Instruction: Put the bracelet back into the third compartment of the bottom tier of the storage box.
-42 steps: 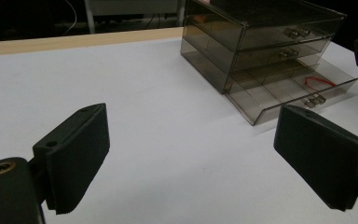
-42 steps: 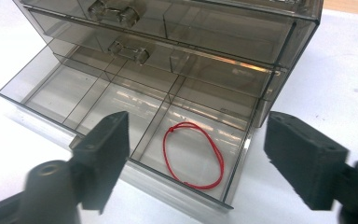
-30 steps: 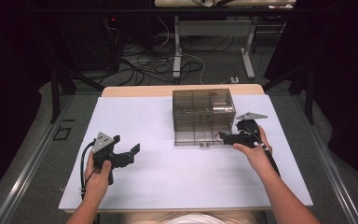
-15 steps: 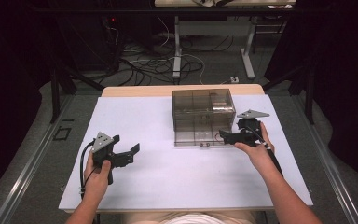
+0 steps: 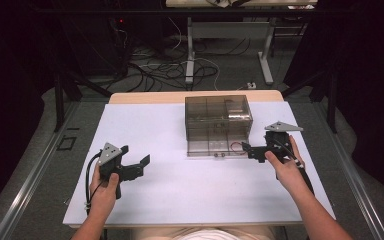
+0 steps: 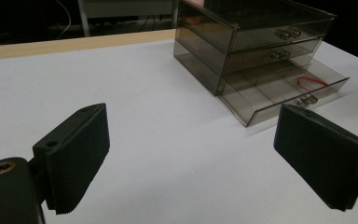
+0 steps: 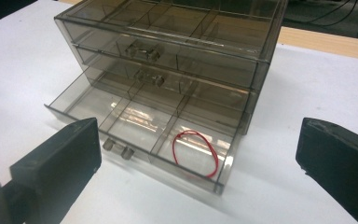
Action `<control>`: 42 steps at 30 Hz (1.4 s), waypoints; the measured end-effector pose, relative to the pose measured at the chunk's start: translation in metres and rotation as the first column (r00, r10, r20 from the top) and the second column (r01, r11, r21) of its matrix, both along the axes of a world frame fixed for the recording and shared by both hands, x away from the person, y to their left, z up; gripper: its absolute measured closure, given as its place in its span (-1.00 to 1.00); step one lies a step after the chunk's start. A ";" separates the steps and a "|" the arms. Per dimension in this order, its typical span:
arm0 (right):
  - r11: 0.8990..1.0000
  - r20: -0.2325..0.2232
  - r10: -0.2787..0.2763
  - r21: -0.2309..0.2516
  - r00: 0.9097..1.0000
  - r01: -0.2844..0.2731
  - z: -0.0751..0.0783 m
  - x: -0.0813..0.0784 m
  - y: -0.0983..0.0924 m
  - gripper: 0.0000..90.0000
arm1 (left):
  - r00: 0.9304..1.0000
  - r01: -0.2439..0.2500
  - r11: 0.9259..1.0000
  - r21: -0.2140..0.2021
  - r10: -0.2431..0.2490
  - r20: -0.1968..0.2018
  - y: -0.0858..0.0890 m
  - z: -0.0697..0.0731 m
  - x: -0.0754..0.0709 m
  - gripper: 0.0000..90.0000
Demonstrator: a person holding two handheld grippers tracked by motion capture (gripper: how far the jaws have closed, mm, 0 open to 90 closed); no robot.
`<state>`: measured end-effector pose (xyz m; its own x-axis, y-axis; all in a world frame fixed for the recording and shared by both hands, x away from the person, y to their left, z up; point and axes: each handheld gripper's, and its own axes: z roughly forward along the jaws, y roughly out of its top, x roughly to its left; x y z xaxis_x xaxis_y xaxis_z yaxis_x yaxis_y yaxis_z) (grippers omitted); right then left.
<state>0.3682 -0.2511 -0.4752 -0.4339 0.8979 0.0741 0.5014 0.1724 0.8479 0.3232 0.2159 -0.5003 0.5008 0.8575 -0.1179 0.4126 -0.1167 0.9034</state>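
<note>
Right gripper view: wide, empty tongs (image 7: 200, 158) face smoky clear-plastic drawers (image 7: 168, 70); thin red loop (image 7: 196, 151) inside.

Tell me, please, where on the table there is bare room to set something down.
The white table top lies bare between the left gripper and the drawer unit, and along the near edge. It is crowded by the open bottom drawer, where the right gripper hovers.

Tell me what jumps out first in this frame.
A smoky clear three-drawer organizer stands toward the far side of the white table, its bottom drawer pulled out. A red rubber band lies in that drawer's end compartment. The right hand-held gripper hovers open beside the drawer front; the left hand-held gripper, open too, sits well apart.
</note>
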 end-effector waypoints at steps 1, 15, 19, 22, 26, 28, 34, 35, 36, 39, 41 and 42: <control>1.000 0.000 0.000 0.000 1.000 0.000 0.000 0.000 0.000 -1.00 | 1.000 -0.001 1.000 -0.001 0.001 0.000 0.000 0.000 0.000 -0.76; 0.999 0.016 0.046 -0.009 0.999 -0.046 -0.003 -0.026 -0.016 -1.00 | 1.000 -0.003 1.000 0.002 0.003 -0.004 0.000 -0.001 -0.001 -0.76; 0.999 0.022 0.039 -0.019 0.999 -0.039 -0.005 -0.029 -0.020 -1.00 | 1.000 -0.007 1.000 -0.003 0.007 -0.007 0.000 -0.001 -0.002 -0.76; 0.999 0.026 0.029 -0.027 0.999 -0.028 -0.008 -0.030 -0.023 -1.00 | 1.000 -0.007 1.000 -0.005 0.007 -0.007 0.000 -0.001 -0.002 -0.76; 0.999 0.013 0.024 -0.027 1.000 -0.023 -0.012 -0.034 -0.030 -1.00 | 1.000 -0.007 1.000 -0.001 0.007 -0.005 0.001 -0.001 -0.002 -0.75; 0.999 0.012 0.014 -0.033 1.000 -0.014 -0.016 -0.036 -0.036 -1.00 | 1.000 -0.008 1.000 -0.002 0.007 -0.006 0.001 -0.001 -0.002 -0.75; 0.999 0.029 -0.010 -0.031 1.000 0.011 -0.025 -0.037 -0.044 -1.00 | 1.000 -0.004 1.000 -0.001 0.004 -0.009 0.001 -0.001 -0.002 -0.75; 0.999 0.025 -0.017 -0.032 1.000 0.018 -0.026 -0.038 -0.045 -1.00 | 1.000 0.000 1.000 0.001 0.000 -0.012 0.001 -0.001 -0.002 -0.75; 0.999 0.031 -0.032 -0.031 0.999 0.033 -0.030 -0.037 -0.049 -1.00 | 1.000 -0.001 1.000 0.002 0.001 -0.012 0.001 -0.001 -0.001 -0.75; 0.999 0.021 -0.044 -0.028 0.999 0.045 -0.033 -0.036 -0.053 -1.00 | 1.000 -0.001 1.000 0.002 0.002 -0.013 0.001 -0.001 -0.001 -0.75; 0.998 0.021 -0.063 -0.028 0.998 0.064 -0.038 -0.034 -0.059 -1.00 | 1.000 -0.007 1.000 -0.001 0.007 -0.008 0.001 -0.001 -0.001 -0.75; 0.998 0.021 -0.063 -0.028 0.998 0.064 -0.038 -0.034 -0.059 -1.00 | 1.000 -0.007 1.000 -0.001 0.007 -0.008 0.001 -0.001 -0.001 -0.75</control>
<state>0.3341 -0.3100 -0.5129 -0.3770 0.9254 0.0396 0.4949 0.1651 0.8531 0.3224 0.2172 -0.5014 0.4938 0.8609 -0.1224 0.4202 -0.1130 0.9004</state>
